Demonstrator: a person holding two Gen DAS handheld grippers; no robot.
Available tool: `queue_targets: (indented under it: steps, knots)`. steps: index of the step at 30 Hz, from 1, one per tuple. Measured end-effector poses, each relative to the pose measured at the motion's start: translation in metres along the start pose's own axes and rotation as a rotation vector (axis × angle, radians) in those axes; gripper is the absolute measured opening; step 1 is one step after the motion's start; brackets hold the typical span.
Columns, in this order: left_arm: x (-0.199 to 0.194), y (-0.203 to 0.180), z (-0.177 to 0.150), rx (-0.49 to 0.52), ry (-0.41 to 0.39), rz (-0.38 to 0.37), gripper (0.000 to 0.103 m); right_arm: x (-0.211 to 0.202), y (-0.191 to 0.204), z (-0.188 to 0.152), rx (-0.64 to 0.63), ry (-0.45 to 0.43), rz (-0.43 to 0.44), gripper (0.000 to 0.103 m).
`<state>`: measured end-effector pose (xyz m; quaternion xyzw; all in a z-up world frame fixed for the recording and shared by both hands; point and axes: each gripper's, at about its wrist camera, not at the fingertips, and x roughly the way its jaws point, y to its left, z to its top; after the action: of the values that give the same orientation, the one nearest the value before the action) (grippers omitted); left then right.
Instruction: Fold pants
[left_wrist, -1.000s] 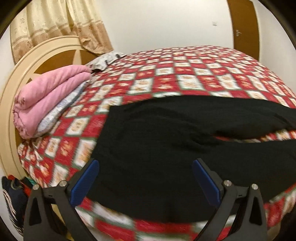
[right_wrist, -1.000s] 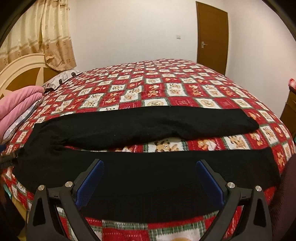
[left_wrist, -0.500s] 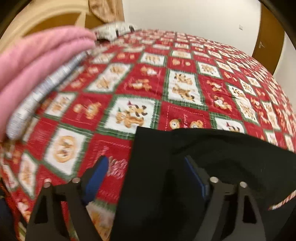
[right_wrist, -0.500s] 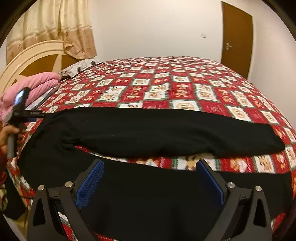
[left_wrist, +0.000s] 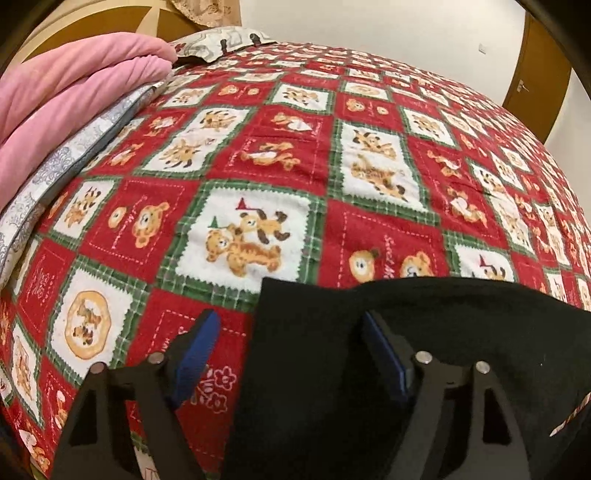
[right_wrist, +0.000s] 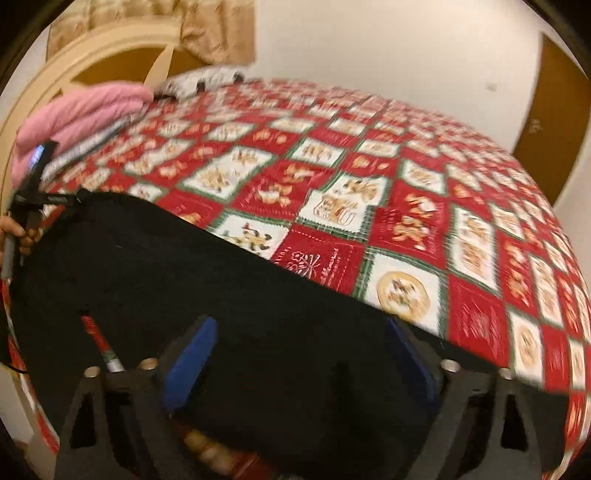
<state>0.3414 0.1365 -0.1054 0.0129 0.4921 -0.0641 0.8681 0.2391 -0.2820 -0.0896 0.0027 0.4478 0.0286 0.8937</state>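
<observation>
Black pants (left_wrist: 424, 354) lie spread flat on the red patterned bedspread (left_wrist: 295, 147). My left gripper (left_wrist: 291, 347) is open, low over the far corner of the waist end, with the left finger over the bedspread and the right finger over the black cloth. My right gripper (right_wrist: 299, 354) is open, low over the far leg of the pants (right_wrist: 184, 280), both blue pads above the black cloth. The left gripper also shows in the right wrist view (right_wrist: 35, 184), at the pants' waist end.
A folded pink blanket (left_wrist: 66, 96) on a grey-white pillow (left_wrist: 44, 184) lies at the bed's head on the left, in front of the cream headboard (right_wrist: 92, 62). A brown door (left_wrist: 535, 66) stands at the far right.
Both grippers have moved forward and down over the bed. The left one went to the far waist corner. The right one went to the far leg. Both stay open.
</observation>
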Motion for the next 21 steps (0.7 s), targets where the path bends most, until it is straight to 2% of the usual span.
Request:
queue_targets:
  steps: [5,6,8,11,13,14,15,17,19,21]
  knots:
    - [0.0,-0.006,0.0,0.022,-0.021,-0.011,0.064,0.05,-0.01,0.015,-0.087,0.09,0.025,0.084]
    - [0.0,-0.007,0.0,0.028,-0.027,-0.017,0.062,0.059,-0.01,0.015,-0.112,0.108,-0.011,0.084]
    - [0.0,-0.011,0.0,0.047,-0.032,-0.017,0.056,0.069,-0.012,0.015,-0.13,0.101,-0.002,0.083]
    - [-0.001,-0.012,0.001,0.055,-0.045,-0.045,0.044,0.067,-0.015,0.015,-0.105,0.117,0.089,0.057]
    - [-0.001,-0.013,0.001,0.052,-0.048,-0.05,0.04,0.065,-0.01,0.017,-0.11,0.137,0.132,0.016]
    - [-0.002,-0.013,0.001,0.049,-0.048,-0.051,0.038,0.063,-0.007,0.018,-0.105,0.152,0.15,0.009]
    - [-0.003,-0.014,0.003,0.041,-0.048,-0.052,0.036,0.059,-0.002,0.018,-0.107,0.163,0.144,0.007]
    - [-0.006,-0.015,0.003,0.029,-0.05,-0.054,0.026,0.05,0.004,0.019,-0.119,0.157,0.122,0.004]
    - [-0.014,-0.015,0.003,0.014,-0.066,-0.084,0.019,0.026,0.007,0.021,-0.103,0.109,0.106,0.004]
    - [-0.028,-0.015,0.001,0.003,-0.1,-0.1,0.018,0.0,0.006,0.022,-0.073,0.058,0.107,0.004]
